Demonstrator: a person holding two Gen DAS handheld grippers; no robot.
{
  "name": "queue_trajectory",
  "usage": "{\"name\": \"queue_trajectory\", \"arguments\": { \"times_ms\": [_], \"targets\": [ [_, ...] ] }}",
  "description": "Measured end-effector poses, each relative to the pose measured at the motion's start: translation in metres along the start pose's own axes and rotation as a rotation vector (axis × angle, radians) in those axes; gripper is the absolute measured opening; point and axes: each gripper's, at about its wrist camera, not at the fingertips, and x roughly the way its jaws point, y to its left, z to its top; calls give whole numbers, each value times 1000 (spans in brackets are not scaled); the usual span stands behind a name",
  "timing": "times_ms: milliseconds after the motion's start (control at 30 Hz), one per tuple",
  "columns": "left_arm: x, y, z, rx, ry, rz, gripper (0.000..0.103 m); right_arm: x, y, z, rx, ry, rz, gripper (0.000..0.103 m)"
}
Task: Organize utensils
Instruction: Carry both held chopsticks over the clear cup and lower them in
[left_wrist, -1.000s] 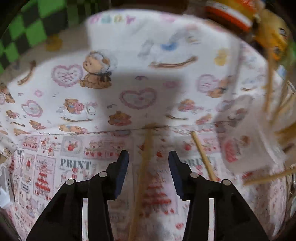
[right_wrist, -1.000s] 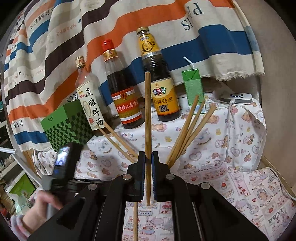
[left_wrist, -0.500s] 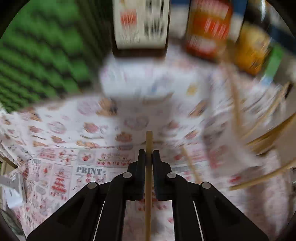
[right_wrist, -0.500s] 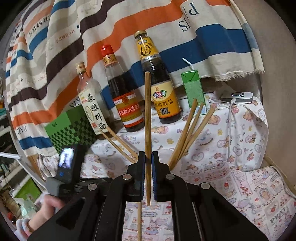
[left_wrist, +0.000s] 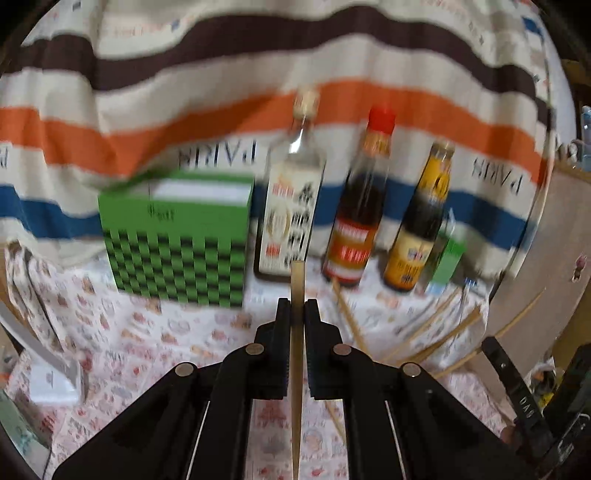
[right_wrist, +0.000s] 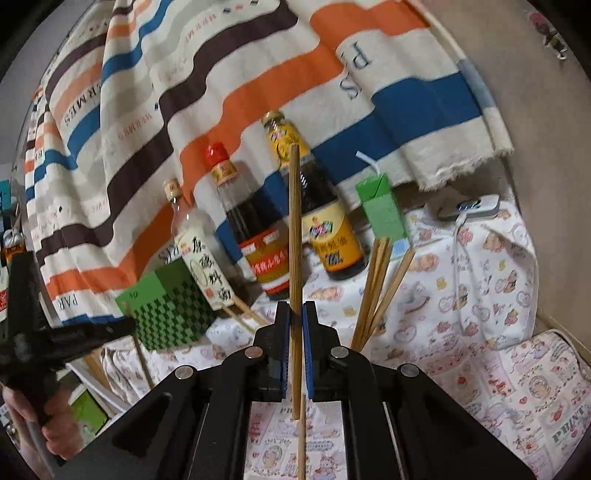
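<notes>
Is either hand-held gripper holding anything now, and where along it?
Each holds one chopstick. Left hand-held gripper: clamped just below the chopstick's blunt top. Right hand-held gripper: clamped on its chopstick well below the middle.

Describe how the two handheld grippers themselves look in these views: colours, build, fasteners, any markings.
Both are matte black plastic linkages with round silver pivot pins. The left gripper has black ribbed pads on its fingers. The right gripper carries blue pads on its fingers. In the left wrist view, white lettering runs along one black finger of the right gripper; too blurred to read. No cables or sleeves are visible.
</notes>
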Motion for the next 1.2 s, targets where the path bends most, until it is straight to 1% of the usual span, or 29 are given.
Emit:
{"name": "queue_trajectory", "arguments": {
  "times_ms": [67, 133, 200, 267, 333, 433, 500, 600, 733, 867, 967, 1067, 1200],
  "targets": [
    [-8, -6, 6, -7, -47, -7, 6, -9, 1, 1, -35, -78, -43, 8],
    [-16, -10, 12, -40, -122, -16, 6, -15, 3, 2, -64, -129, -55, 8],
    [-25, -14, 16, -73, -200, -21, 6, -21, -3, 5, -23, -163, -50, 8],
    [-28, -19, 22, -96, -249, -47, 6, -28, -7, 7, 8, -197, -45, 8],
    [-27, -24, 26, -121, -290, -68, 6, -37, -9, 9, 20, -252, -51, 8],
    [-23, -32, 29, -155, -349, -108, 6, -41, -17, 11, 62, -274, -41, 8],
    [-13, -40, 30, -160, -364, -140, 6, -38, -23, 12, 86, -278, -46, 8],
    [4, -52, 29, -179, -389, -137, 6, -26, -28, 10, 103, -269, -73, 8],
    [28, -63, 22, -174, -369, -134, 6, -11, -31, 8, 109, -260, -92, 8],
    [47, -66, 7, -147, -328, -117, 6, -6, -36, 8, 142, -256, -86, 8],
    [60, -65, -5, -130, -286, -118, 6, -3, -34, 6, 125, -263, -97, 8],
    [71, -63, -15, -116, -235, -126, 6, -1, -31, 6, 109, -260, -87, 8],
    [80, -60, -23, -85, -192, -145, 6, -2, -22, 3, 49, -272, -90, 8]
  ]
}}
